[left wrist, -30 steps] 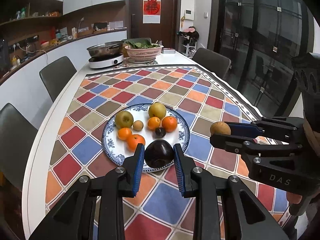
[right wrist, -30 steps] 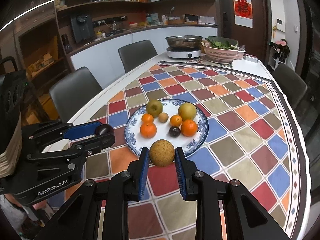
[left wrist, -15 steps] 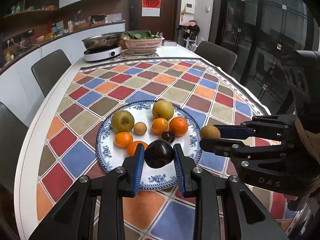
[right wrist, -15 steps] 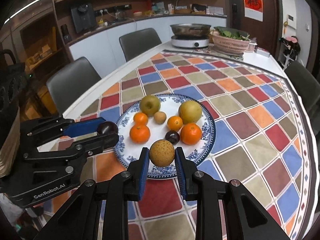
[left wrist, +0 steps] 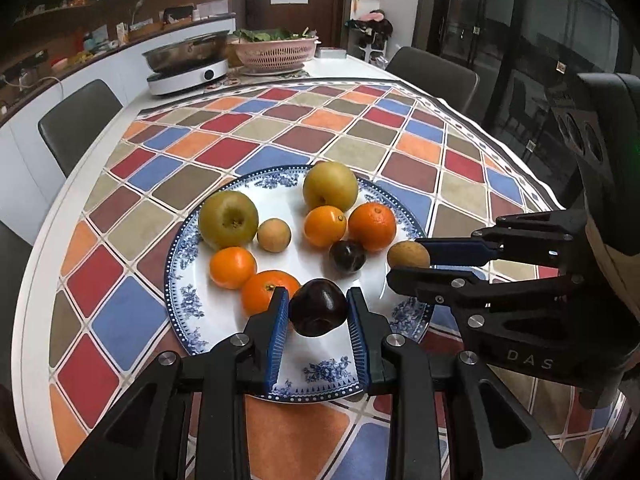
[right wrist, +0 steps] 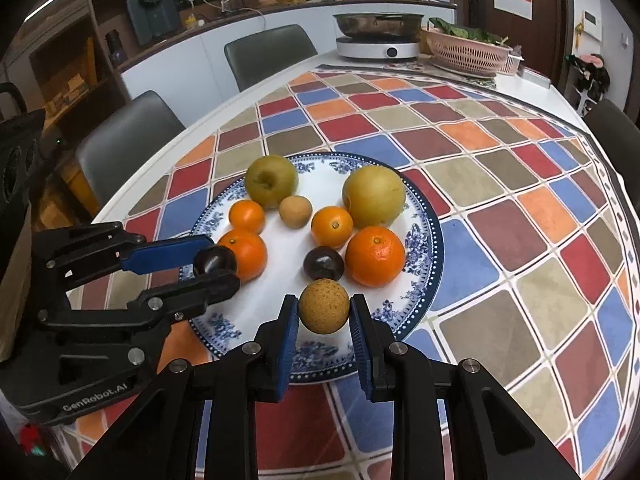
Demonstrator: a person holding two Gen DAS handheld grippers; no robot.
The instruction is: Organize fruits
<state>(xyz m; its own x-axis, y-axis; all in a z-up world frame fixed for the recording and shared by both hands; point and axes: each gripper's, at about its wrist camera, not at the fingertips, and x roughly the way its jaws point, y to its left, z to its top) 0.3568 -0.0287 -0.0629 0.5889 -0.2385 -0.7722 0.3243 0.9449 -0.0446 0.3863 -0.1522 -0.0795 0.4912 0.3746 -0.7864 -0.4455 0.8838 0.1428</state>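
Left gripper clamps a dark plum between its blue pads, above the near rim of the blue-patterned plate. Right gripper clamps a speckled tan fruit over the same rim. The plate carries 2 green-yellow pears, 4 oranges, 1 small tan fruit and 1 dark plum.

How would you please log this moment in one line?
left gripper: holds dark plum | right gripper: holds tan fruit | both over plate
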